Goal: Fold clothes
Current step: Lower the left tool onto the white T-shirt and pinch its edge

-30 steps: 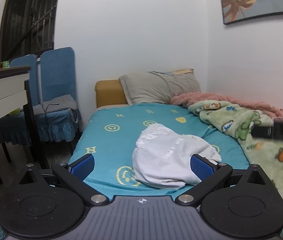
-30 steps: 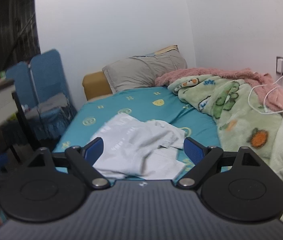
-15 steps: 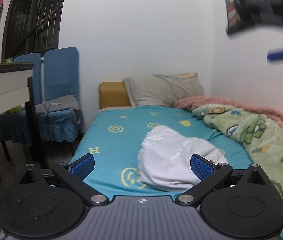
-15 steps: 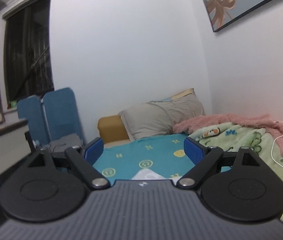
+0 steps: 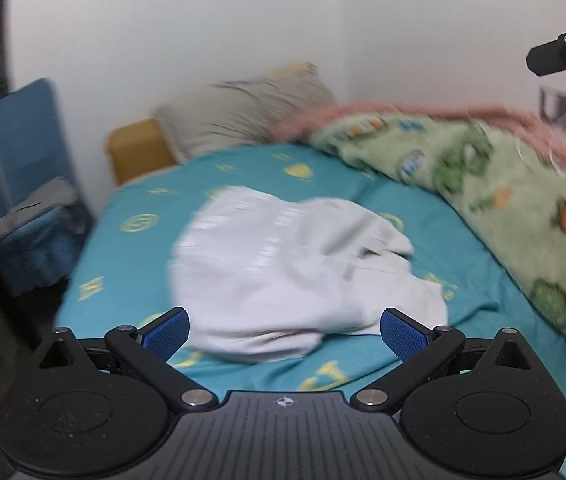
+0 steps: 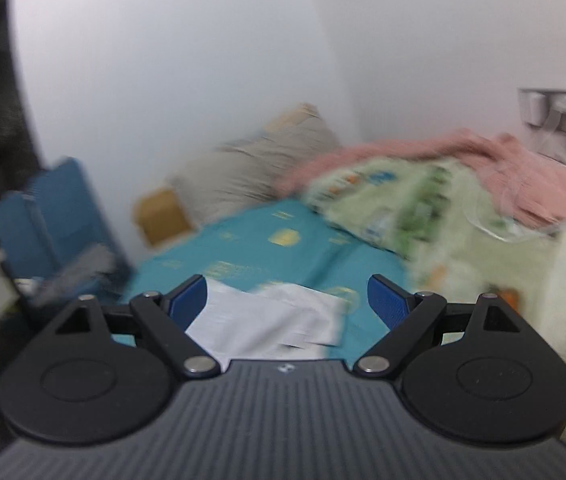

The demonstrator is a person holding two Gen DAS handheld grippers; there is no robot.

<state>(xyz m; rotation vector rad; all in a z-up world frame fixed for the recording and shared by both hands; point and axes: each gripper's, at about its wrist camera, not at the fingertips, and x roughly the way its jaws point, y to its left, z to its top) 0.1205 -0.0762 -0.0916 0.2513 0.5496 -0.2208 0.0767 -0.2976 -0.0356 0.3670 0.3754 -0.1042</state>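
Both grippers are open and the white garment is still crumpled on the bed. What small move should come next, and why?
Probably lower the left gripper to the near edge of the white garment. Both it and the right gripper are open and hold nothing, and the garment lies bunched on the teal sheet, so it needs spreading flat before any fold.

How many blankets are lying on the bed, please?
2. A green fleece blanket with cartoon prints lies along the bed's wall side; a pink fluffy blanket is bunched behind it against the wall. More could be hidden beneath them.
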